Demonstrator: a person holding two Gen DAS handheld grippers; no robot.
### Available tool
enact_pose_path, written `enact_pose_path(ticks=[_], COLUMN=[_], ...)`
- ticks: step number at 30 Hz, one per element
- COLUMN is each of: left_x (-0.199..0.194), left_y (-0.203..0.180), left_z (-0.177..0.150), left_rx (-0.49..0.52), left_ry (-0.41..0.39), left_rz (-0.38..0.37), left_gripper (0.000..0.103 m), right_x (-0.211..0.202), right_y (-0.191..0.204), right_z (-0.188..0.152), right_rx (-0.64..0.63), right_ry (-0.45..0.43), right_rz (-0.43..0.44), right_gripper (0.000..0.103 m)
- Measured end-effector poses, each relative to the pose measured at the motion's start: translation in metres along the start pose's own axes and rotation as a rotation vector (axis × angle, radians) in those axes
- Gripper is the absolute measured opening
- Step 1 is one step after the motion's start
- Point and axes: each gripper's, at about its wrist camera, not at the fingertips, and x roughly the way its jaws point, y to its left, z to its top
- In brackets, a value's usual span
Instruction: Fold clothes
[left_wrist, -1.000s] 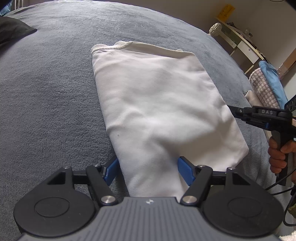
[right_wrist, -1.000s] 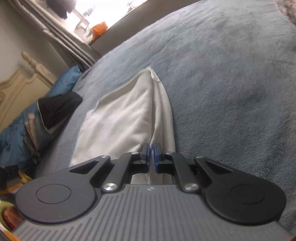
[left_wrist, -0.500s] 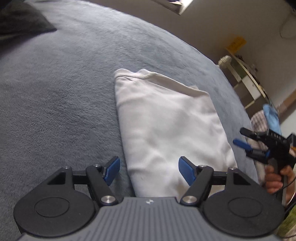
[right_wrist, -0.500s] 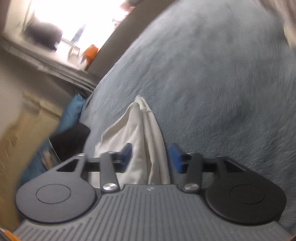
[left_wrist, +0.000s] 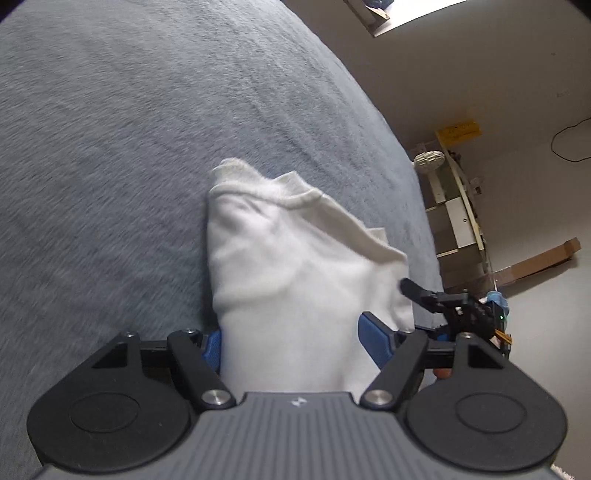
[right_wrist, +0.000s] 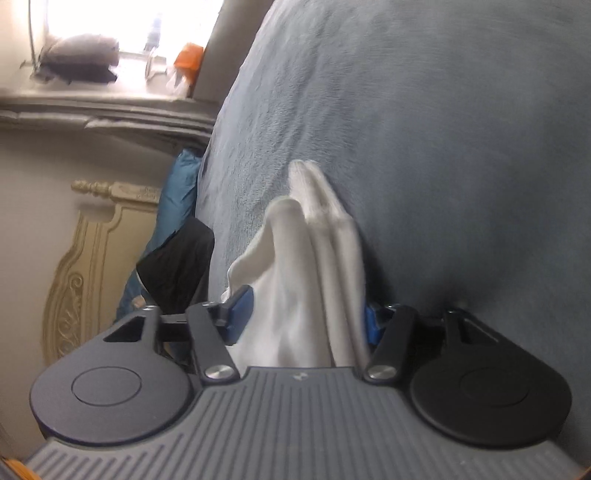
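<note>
Left wrist view: folded white garment (left_wrist: 295, 280) lies on the grey bed (left_wrist: 129, 147), its near edge between both grippers' parted jaws; the right's have just been closing, broad bare blanket beyond

Grey blanket (left_wrist: 129, 147) lies open all around the folded white garment (left_wrist: 295, 277).

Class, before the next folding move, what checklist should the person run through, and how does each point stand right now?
1. White garment between the left tool's open jaws: ok.
2. Garment between the right tool's jaws, which have just been closing slightly: ok.
3. Right tool's pads pressing the cloth: cannot tell.
4. Garment lying flat on the grey blanket: not ok, layers bunch up.
</note>
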Motion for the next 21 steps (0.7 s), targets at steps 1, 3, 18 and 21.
enact_pose_path(ticks=[1, 3, 18, 21], left_x=[0.003, 0.005, -0.024, -0.02], left_y=[0.0, 0.0, -0.137, -0.2], left_z=[0.002, 0.002, 0.008, 0.005], left_rx=[-0.008, -0.015, 0.355, 0.508], left_ry=[-0.003, -0.015, 0.103, 0.159], left_rz=[-0.006, 0.006, -0.159, -0.278], left_gripper=[0.071, 0.06, 0.02, 0.019], right_x=[0.005, 0.012, -0.106, -0.166], right_y=[0.003, 0.009, 0.107, 0.126], right_z=[0.002, 0.003, -0.082, -0.117], right_rx=[-0.026, -0.069, -0.346, -0.313], right_ry=[0.007, 0.016, -0.327, -0.5], right_rz=[-0.018, -0.044, -0.113, -0.128], right_gripper=[0.04, 0.03, 0.016, 0.016])
